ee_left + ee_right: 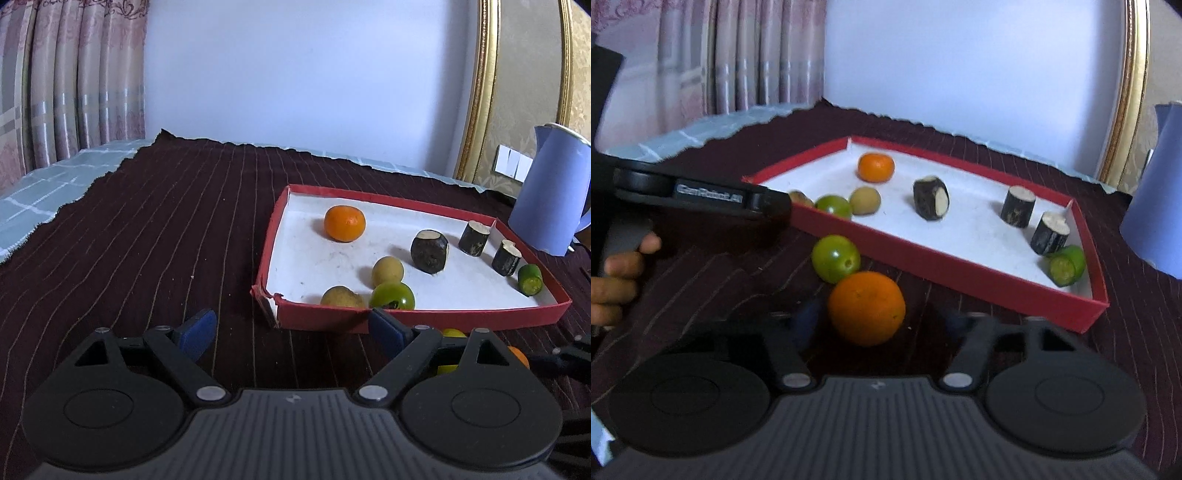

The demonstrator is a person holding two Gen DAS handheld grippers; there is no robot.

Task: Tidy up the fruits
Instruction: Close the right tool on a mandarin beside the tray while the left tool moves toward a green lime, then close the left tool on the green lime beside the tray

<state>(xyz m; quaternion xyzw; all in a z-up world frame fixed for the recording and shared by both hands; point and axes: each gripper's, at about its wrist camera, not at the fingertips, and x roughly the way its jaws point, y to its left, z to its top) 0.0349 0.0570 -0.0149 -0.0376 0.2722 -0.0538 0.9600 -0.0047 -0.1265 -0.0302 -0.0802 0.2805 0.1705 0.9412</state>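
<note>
A red box with a white floor (424, 314) (953, 275) lies on the dark cloth. It holds an orange (344, 223) (875, 167), a green fruit (392, 296) (833, 206), two yellowish fruits (387, 270) (864, 200), three dark cut pieces (429, 251) (931, 197) and a cut green piece (530, 279) (1066, 265). Outside the box, a large orange (866, 308) and a green fruit (836, 258) lie on the cloth. My right gripper (877, 317) is open, its fingers on either side of the large orange. My left gripper (291, 328) is open and empty before the box's near left corner.
A blue kettle (550, 192) (1156, 184) stands right of the box. The dark striped cloth (147, 229) stretches left, over a pale tablecloth (44, 192). The left gripper's body (701, 195) and the person's hand (617, 273) show at the left of the right wrist view.
</note>
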